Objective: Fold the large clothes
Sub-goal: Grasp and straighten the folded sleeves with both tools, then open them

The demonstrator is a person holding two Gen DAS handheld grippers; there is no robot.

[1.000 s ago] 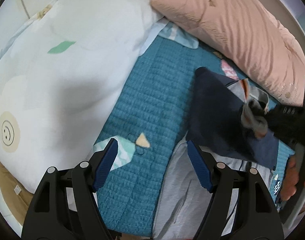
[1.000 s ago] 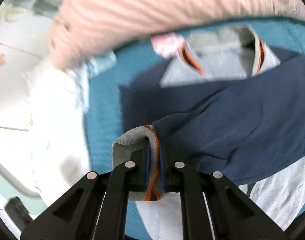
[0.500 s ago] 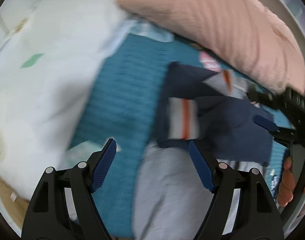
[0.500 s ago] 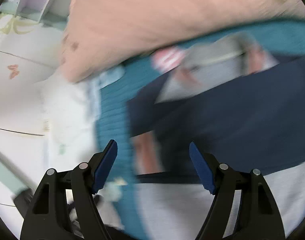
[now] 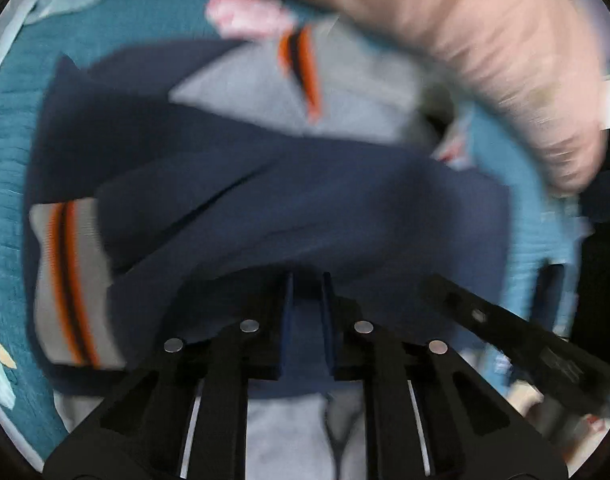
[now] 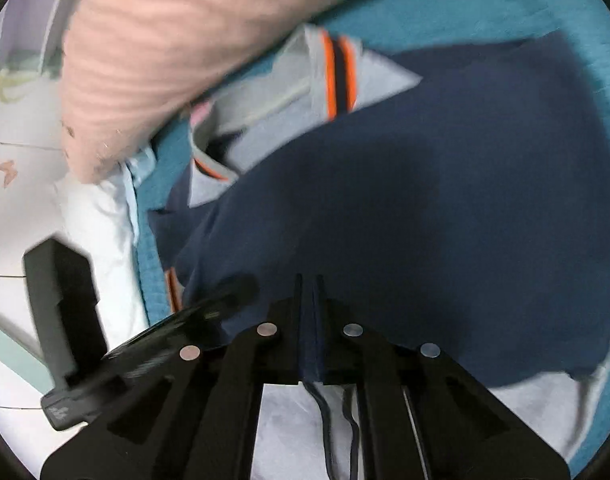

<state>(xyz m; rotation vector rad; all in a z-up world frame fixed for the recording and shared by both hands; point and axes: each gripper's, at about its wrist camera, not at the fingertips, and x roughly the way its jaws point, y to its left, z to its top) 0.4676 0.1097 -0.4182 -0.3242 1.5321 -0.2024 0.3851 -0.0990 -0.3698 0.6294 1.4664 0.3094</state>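
The garment (image 6: 445, 184), navy w/ grey body and orange-striped trim, lies on the teal quilt (image 5: 9, 152), its collar just beside the pink pillow (image 6: 177, 40). Both sleeves look folded across the chest; the striped cuff (image 5: 65, 284) sits at the garment's edge, far from the pillow side.

Right gripper (image 6: 310, 300): jaws closed tight, a thin navy fold pinched between them at the lower edge of the navy part. Left gripper (image 5: 307, 296): jaws closing, navy cloth between them, a small gap still visible, so probably not a firm grip yet.

Risks, in my judgement:
- left pinch may catch only the top layer, so the sleeve slides off when lifted.
- uneven pull btw. both grippers can skew the fold.
- the grippers stand near each other; they may collide.
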